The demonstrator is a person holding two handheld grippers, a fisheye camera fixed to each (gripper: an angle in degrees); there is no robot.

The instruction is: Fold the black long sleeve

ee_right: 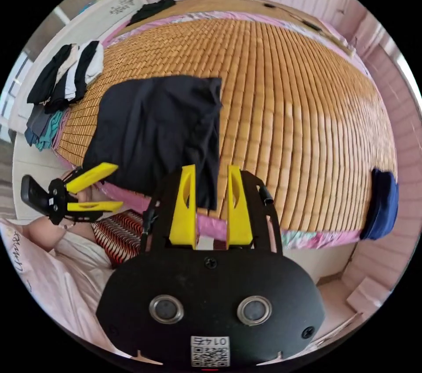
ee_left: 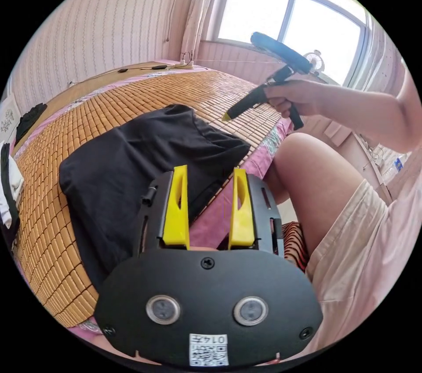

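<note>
Bamboo mat [ee_right: 285, 104], folded black long sleeve [ee_right: 158, 126], sleeves tucked from sight

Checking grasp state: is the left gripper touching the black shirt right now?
Apart. The right gripper view shows the left gripper open in the air off the bed's edge, a strip of pink bedding showing between its jaws and the black shirt.

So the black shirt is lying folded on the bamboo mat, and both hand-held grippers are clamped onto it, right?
Not quite. The black shirt does lie folded on the bamboo mat, but neither hand-held gripper is clamped on it. The right gripper view shows the left hand-held gripper open off the bed's edge, and the right hand-held gripper open, holding nothing.
</note>
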